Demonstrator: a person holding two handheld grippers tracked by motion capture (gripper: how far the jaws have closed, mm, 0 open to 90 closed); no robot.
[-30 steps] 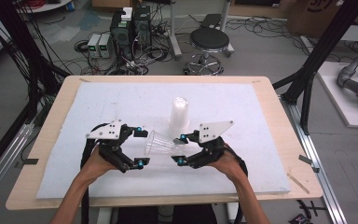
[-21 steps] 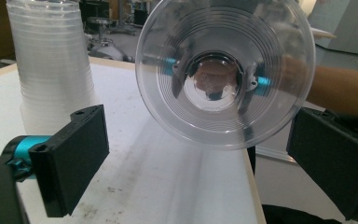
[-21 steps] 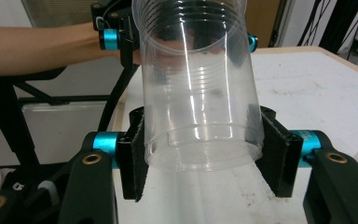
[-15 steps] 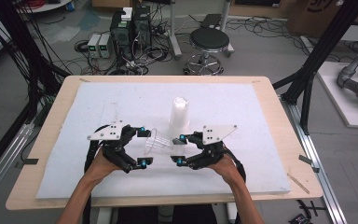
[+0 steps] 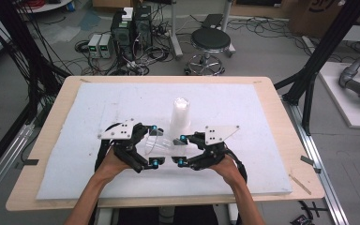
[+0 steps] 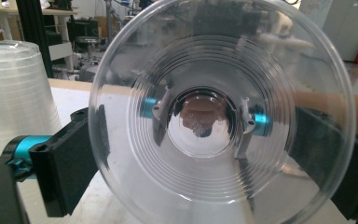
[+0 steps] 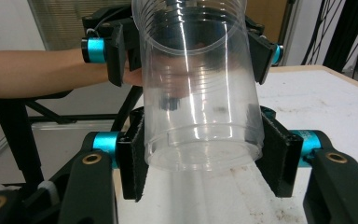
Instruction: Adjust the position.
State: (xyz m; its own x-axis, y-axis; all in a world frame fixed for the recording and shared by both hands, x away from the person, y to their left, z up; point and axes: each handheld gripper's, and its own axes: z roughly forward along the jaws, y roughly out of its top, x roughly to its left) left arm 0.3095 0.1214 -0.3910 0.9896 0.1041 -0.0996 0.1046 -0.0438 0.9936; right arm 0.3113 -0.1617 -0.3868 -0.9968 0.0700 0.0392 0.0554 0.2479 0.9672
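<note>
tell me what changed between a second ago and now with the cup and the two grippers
Little changed. The left gripper shifted slightly toward the table's middle, its jaws staying around the rim end of the clear cup. The right gripper kept still, clamped on the cup's base end, so the cup remains lying sideways between the two. The upside-down stack of cups stands where it was, behind them on the white mat.
</note>
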